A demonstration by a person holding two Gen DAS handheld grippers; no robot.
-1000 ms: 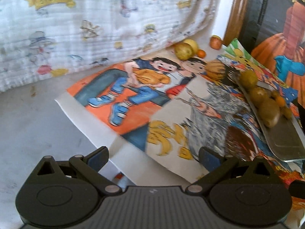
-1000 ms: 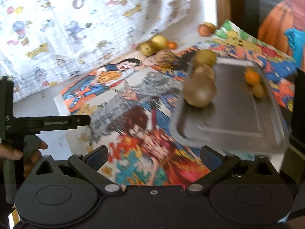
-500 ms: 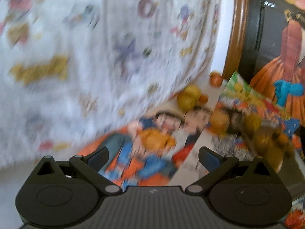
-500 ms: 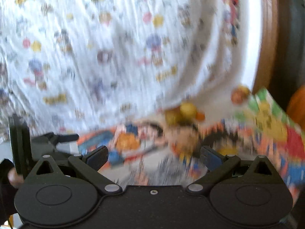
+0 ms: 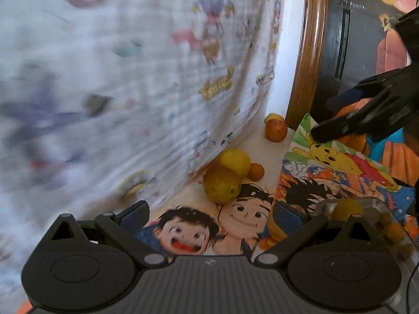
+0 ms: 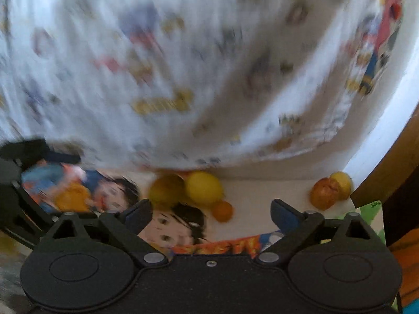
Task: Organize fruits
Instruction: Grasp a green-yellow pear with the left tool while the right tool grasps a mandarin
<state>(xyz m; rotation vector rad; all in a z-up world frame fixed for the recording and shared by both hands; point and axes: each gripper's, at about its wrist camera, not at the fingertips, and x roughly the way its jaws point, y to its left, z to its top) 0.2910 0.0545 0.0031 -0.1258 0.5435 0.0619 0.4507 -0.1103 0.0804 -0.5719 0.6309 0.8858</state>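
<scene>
My left gripper (image 5: 210, 216) is spread wide, nothing between the fingers; right gripper (image 6: 211, 213) likewise spread and empty. Both aim at the loose fruit at the back of the bench, where the cartoon-print cloth (image 5: 157, 78) hangs down.

Just ahead of the left gripper: a greenish-yellow fruit (image 5: 222, 185) touching a brighter yellow fruit (image 5: 235, 161), w/ a small orange fruit (image 5: 255, 172) right beside them. Further back, near the wooden frame (image 5: 306, 60), a reddish-orange fruit (image 5: 275, 130) w/ another yellow one tucked behind it. The metal tray (image 5: 377, 206), already holding a few fruits, sits at the right edge on the comic posters (image 5: 327, 178), blurred.

Handling, my guess: the round yellow ones look firm, smooth-skinned, prob. medium weight, likely to roll or squirt out if pinched off-centre. So take each across its widest middle, moderate squeeze. The small orange one is light but easy to knock away; approach it square. The reddish fruit looks rougher, maybe softer, so gentler there.
</scene>
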